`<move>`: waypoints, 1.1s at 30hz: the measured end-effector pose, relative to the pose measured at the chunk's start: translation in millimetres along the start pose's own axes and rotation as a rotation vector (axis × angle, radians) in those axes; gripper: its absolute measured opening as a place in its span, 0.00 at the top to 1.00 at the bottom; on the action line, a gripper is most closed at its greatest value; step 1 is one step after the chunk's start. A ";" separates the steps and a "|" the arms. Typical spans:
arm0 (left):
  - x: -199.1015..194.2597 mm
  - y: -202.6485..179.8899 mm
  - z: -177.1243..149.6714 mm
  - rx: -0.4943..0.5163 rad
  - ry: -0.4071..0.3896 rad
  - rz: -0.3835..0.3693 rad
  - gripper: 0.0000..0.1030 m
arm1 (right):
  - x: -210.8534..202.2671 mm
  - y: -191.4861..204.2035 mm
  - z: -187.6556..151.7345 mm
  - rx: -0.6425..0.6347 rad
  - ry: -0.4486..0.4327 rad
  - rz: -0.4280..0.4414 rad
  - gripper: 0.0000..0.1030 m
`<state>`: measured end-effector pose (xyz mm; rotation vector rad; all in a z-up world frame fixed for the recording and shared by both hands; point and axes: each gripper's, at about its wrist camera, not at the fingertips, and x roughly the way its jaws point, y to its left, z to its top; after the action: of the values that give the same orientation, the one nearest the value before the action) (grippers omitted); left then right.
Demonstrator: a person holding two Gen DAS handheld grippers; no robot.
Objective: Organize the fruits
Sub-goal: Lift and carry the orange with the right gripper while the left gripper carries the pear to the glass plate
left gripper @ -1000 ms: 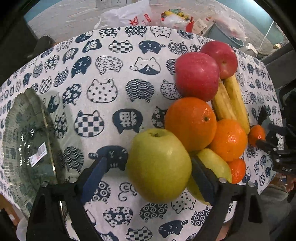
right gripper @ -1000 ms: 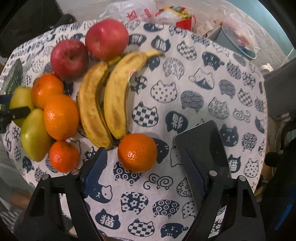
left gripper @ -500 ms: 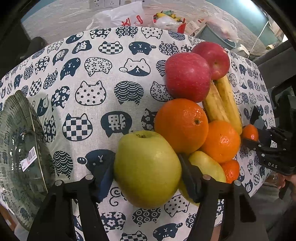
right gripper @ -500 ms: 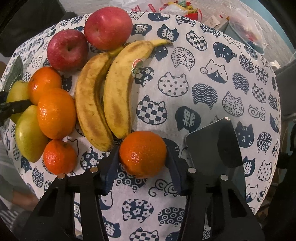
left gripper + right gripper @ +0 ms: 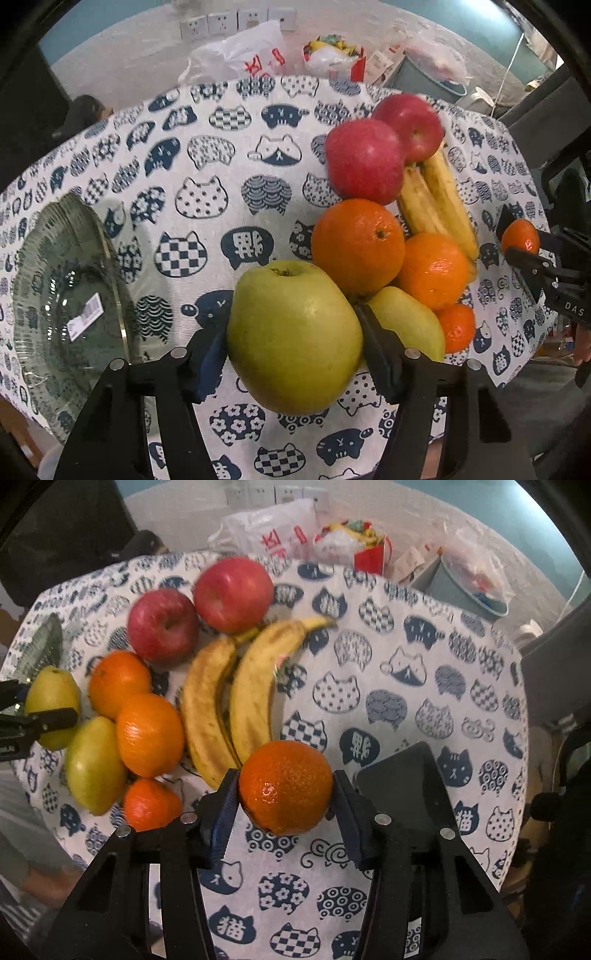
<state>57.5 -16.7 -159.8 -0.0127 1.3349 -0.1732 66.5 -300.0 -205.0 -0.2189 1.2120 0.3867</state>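
Fruits: heaped on the cat-print tablecloth (image 5: 207, 155); places below are given from the banana pair (image 5: 236, 694).
Tablecloth writing: navy cat heads, one bearing a Chinese character (image 5: 246, 246), another the character 猫 (image 5: 231, 928).
Glass plate (image 5: 55, 295): well apart from the bananas, at the cloth's left edge; white barcode sticker (image 5: 85, 315) on it, print too small to read.
Plastic bag (image 5: 273, 531): beyond the table, red print, not legible.
Dark tablet (image 5: 406, 790): right of the bananas, flat on the cloth.
Green apple (image 5: 293, 338): pinched between the pads of the left gripper (image 5: 291, 354); a second ago the jaws stood wide of it.
Second green fruit (image 5: 406, 321): just behind the held apple.
Red apples (image 5: 162, 624) (image 5: 232, 592): at the bananas' stem end, touching.
Oranges (image 5: 120, 683) (image 5: 149, 734): left of the bananas.
Small mandarin (image 5: 151, 803): near the bananas' lower tip.
Held mandarin (image 5: 286, 786): clamped in the right gripper (image 5: 284, 797), below the bananas; earlier it lay between spread fingers.
Gripper marking: "DAS" (image 5: 574, 309) on the right gripper's body.
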 end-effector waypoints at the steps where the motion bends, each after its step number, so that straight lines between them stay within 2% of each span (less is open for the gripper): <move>1: -6.4 -0.5 -0.2 0.002 -0.013 -0.002 0.35 | -3.2 4.4 0.8 -0.003 -0.012 0.000 0.53; 4: -21.2 -2.5 -1.2 0.019 -0.048 0.005 0.35 | -20.1 7.9 8.7 -0.017 -0.057 0.010 0.53; 11: -60.6 -2.9 -8.8 0.064 -0.139 0.030 0.35 | -53.7 42.4 9.5 -0.064 -0.146 0.032 0.53; 19: -91.4 2.2 -16.4 0.082 -0.217 0.053 0.35 | -78.7 75.0 18.2 -0.119 -0.219 0.073 0.53; 33: -104.7 35.4 -28.2 0.024 -0.243 0.059 0.35 | -84.2 136.7 45.0 -0.218 -0.254 0.144 0.53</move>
<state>11.1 34.6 -69.2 0.0256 1.0897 -0.1327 25.4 -173.1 -105.0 -0.2617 0.9373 0.6536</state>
